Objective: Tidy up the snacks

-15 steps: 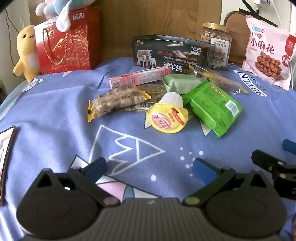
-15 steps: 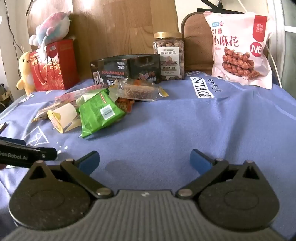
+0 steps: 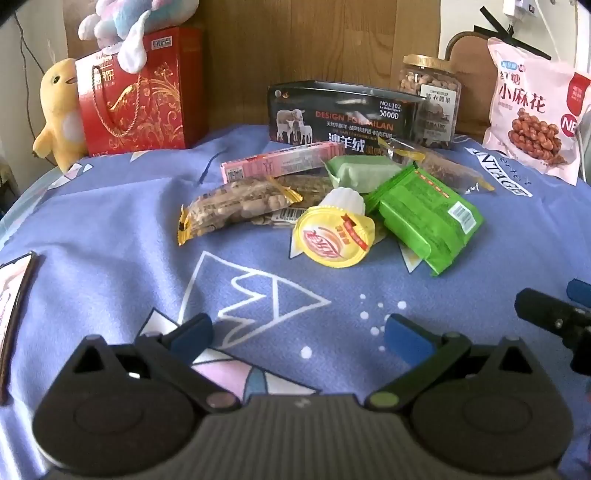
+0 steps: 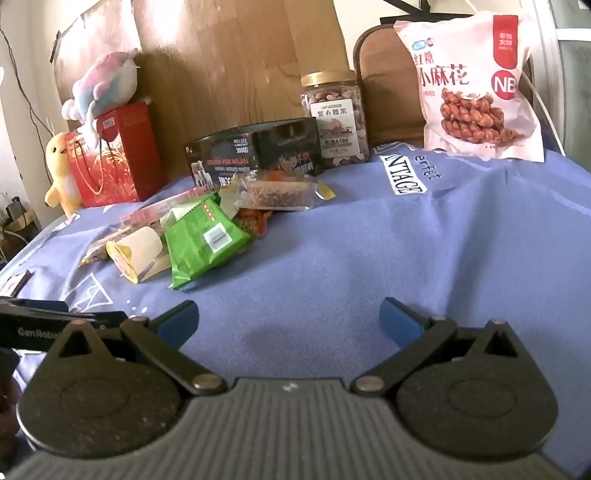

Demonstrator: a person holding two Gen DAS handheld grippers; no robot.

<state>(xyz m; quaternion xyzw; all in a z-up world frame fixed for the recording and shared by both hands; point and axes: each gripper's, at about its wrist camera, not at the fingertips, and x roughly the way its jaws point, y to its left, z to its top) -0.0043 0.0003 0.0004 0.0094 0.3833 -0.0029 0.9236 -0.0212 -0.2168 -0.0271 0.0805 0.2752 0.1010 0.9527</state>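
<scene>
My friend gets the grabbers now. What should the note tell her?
Left gripper: open, holding nothing, above the blue cloth.
Right gripper: open, holding nothing.
Snacks sit in one pile mid-cloth: green packet, yellow-lidded cup, nut bag, pink box. Nut jar and big pink bag stand behind.
Done: nothing sorted.
Left: everything.

A pile of snacks lies in the middle of the cloth (image 3: 110, 221). In the left wrist view, the jelly cup (image 3: 334, 236) lies on its side at the front of the pile. The nut packet (image 3: 236, 208) is to its left and the wafer pack (image 3: 424, 218) to its right. The long box (image 3: 280, 164) lies behind them. Further back stands the sheep box (image 3: 340, 114), with the nut jar (image 3: 432, 99) at its right. The big snack bag (image 3: 535, 114) leans far right. The gift bag (image 3: 136, 96) stands far left, a chick toy (image 3: 59, 110) beside it and a plush toy (image 3: 125, 22) on top.
</scene>
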